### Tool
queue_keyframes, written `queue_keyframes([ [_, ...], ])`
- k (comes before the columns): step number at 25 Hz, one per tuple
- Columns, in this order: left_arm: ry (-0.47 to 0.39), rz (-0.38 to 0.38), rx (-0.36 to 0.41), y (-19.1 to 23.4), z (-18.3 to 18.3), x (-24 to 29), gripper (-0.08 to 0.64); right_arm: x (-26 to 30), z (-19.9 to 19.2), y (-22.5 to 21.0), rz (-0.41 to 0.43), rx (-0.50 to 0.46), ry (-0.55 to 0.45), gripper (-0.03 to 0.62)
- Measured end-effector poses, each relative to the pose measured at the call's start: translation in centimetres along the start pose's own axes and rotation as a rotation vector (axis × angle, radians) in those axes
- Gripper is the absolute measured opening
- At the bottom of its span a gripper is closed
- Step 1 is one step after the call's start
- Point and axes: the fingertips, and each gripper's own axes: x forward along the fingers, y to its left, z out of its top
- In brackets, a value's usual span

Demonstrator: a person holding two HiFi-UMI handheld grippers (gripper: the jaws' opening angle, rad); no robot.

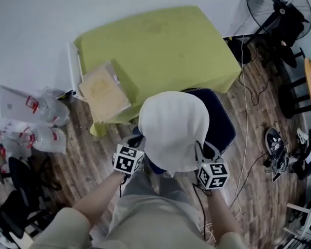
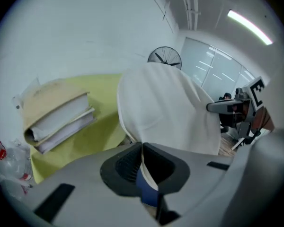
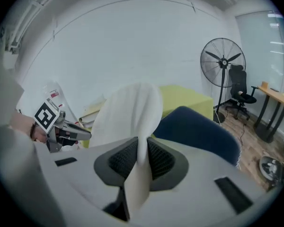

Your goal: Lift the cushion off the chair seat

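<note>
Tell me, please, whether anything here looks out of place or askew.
The stack of books lies crooked on the near-left corner of the green-covered table, seemingly overhanging its edge. Crumpled plastic bags clutter the floor beside it. Nothing else stands out.

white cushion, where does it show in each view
Head view: cushion at centre, over the blue chair.
Left gripper view: cushion centre-right, standing up from the jaws.
Right gripper view: cushion centre-left, edge-on between the jaws.
Shared landmark: yellow-green table behind it.
</note>
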Motion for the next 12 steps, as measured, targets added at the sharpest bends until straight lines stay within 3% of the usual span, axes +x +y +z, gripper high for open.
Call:
queue_keyframes([
  [5, -0.147, -0.002, -0.014, -1.7, 6.1, -5.2, 0.031, -4.7, 5.9, 0.4, 0.006, -0.014, -0.107, 0.077],
  [12, -0.331, 0.015, 0.077, -3.9, 14.8, -12.3, 0.031, -10.4, 13.5, 1.1, -0.006, -0.042, -0.296, 0.078],
])
